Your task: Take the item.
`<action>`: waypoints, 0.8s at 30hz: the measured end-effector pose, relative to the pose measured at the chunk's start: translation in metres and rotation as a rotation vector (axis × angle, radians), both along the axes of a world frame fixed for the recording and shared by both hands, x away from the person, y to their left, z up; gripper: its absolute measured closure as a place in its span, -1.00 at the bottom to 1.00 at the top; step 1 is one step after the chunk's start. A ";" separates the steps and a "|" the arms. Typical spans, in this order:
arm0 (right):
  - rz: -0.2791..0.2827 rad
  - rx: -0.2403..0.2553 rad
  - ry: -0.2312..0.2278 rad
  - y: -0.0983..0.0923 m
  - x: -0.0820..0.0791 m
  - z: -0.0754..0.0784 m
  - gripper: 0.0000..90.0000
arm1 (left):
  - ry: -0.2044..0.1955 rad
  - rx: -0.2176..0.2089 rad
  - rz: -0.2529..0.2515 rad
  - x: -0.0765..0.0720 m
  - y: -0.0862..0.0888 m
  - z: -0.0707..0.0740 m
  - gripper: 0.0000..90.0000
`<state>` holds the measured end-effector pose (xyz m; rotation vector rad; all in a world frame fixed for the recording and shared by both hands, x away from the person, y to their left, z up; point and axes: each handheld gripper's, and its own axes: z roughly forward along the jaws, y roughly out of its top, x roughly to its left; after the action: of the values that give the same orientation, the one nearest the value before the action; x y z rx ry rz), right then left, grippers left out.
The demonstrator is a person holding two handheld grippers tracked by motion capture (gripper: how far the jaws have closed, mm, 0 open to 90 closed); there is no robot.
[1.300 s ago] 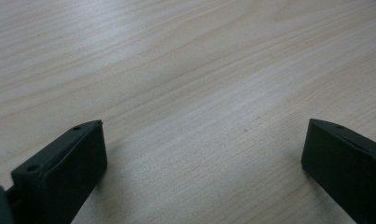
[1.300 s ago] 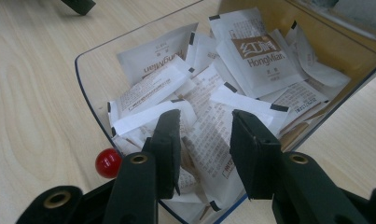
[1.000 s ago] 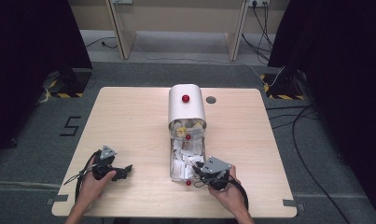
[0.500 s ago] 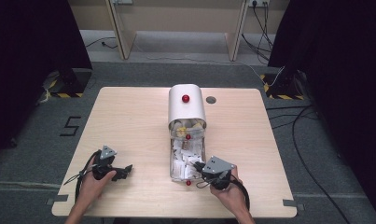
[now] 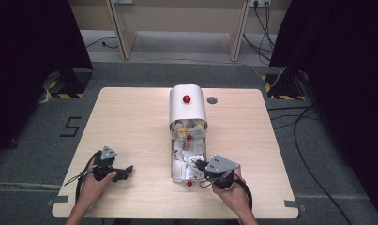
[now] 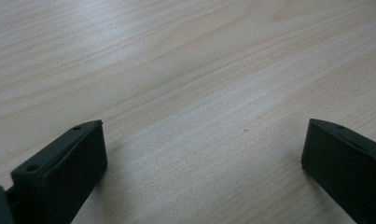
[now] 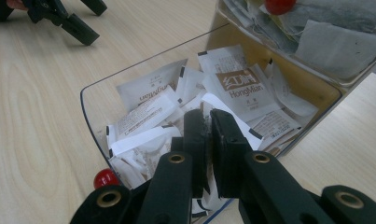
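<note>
A metal box with a rounded lid and a red knob stands mid-table. Its clear drawer is pulled out toward me, full of white paper sachets. A small red knob sits on the drawer's front. My right gripper reaches over the front wall of the drawer, jaws shut just above the sachets; whether a sachet is pinched I cannot tell. In the high view the right gripper points into the drawer. My left gripper rests on the table at the left, jaws open over bare wood.
The wooden table has a round grommet hole right of the box. The left gripper shows far off in the right gripper view. Cables lie on the floor at the right.
</note>
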<state>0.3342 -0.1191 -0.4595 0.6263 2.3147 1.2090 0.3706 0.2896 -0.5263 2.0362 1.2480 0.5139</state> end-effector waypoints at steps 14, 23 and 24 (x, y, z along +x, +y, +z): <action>0.010 0.030 -0.015 0.008 0.006 0.011 0.89 | 0.000 0.000 0.000 0.000 0.000 0.000 -1.00; 0.015 0.031 -0.016 0.009 0.005 0.011 0.89 | 0.000 0.000 0.000 0.000 0.000 0.000 -1.00; 0.015 0.030 -0.018 0.009 0.004 0.012 0.89 | 0.000 0.000 0.000 0.000 0.000 0.000 -1.00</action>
<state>0.3387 -0.1100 -0.4477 0.6070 2.2946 1.2531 0.3707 0.2897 -0.5263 2.0365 1.2477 0.5135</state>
